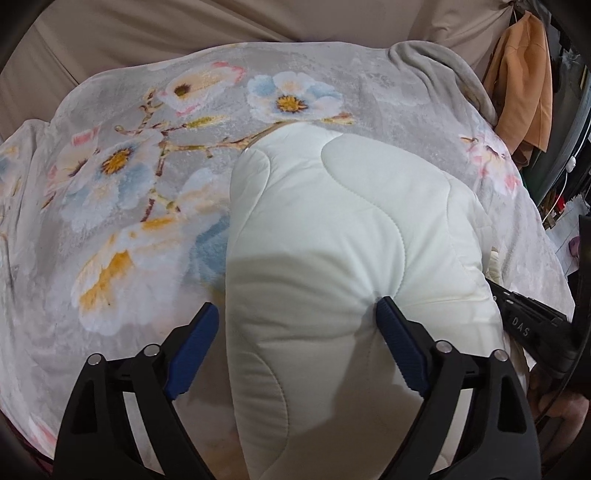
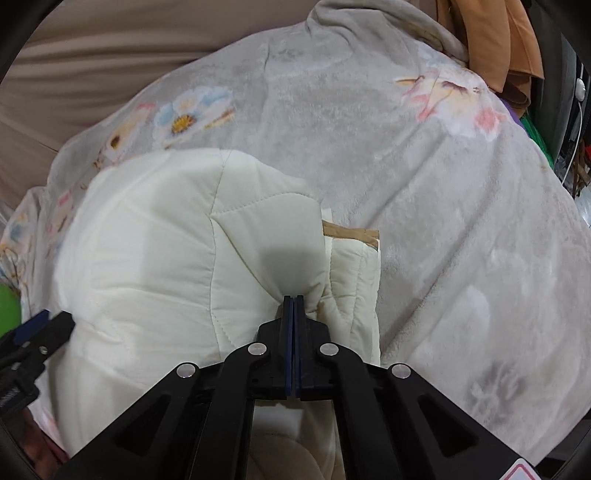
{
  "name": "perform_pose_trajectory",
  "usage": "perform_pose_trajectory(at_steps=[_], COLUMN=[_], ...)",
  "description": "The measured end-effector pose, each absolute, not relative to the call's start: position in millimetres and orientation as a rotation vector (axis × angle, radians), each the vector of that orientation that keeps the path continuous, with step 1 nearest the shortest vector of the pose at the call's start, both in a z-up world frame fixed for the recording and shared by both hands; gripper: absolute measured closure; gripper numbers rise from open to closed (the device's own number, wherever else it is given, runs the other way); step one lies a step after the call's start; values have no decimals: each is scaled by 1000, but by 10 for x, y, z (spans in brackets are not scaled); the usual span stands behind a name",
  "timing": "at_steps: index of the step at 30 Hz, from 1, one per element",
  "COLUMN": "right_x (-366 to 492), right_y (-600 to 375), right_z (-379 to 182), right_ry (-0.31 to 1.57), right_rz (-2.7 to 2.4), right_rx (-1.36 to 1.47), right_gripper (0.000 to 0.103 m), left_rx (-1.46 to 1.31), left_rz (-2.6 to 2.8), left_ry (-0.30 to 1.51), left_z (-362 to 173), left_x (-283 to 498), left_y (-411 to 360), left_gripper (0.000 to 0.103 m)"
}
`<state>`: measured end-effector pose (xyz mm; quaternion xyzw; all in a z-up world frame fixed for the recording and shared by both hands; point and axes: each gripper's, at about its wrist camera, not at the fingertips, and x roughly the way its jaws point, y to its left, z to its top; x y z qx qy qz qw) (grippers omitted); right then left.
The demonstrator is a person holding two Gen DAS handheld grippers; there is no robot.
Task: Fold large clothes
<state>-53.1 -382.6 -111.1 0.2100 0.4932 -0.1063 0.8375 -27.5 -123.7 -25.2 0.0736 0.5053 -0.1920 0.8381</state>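
Note:
A cream quilted padded garment [image 1: 343, 236] lies folded in a thick bundle on a grey floral blanket [image 1: 122, 192]. My left gripper [image 1: 297, 321] is open, its blue pads [image 1: 194, 343] straddling the garment's near left part. My right gripper [image 2: 293, 301] is shut on a pinch of the garment [image 2: 177, 243] at its right edge, beside a folded layer with a tan lining [image 2: 351, 230]. The right gripper's body shows at the right edge of the left wrist view [image 1: 532, 325], and the left gripper shows at the left edge of the right wrist view [image 2: 37, 328].
The blanket [image 2: 424, 184] covers a bed against a beige wall [image 1: 184, 33]. Orange clothes [image 1: 524, 85] hang at the far right, with dark furniture and clutter beside them. A green object [image 2: 8, 304] shows at the left edge.

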Motion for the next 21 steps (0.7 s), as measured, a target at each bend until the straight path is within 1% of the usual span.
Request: perform_pose_trajectory(at_steps=[4, 9, 13, 14, 17, 21], right_x=[-516, -942, -1465, -1537, -1640, -1572], right_y=[-3830, -3969, -3949, -3908, -3667, -3494], right_z=[-1112, -650, -387, -362, -452, -955], right_ry=[1051, 965, 942, 947, 1006, 1117], right_rz=[-223, -238, -228, -214, -167, -181], right_rx=[420, 522, 553, 558, 536, 531], right_gripper=[103, 102, 92, 92, 92, 92], left_rx=[145, 57, 23, 23, 74, 126], left_rz=[-403, -425, -442, -453, -477, -497], left_ry=[1087, 1127, 1114, 1108, 1118, 1195], left_z=[-371, -166, 30, 67, 36, -280], left_x=[-247, -261, -434, -503, -636, -687], left_y=[-1247, -998, -782, -747, -794, -903], left_gripper=[14, 17, 17, 17, 17, 15])
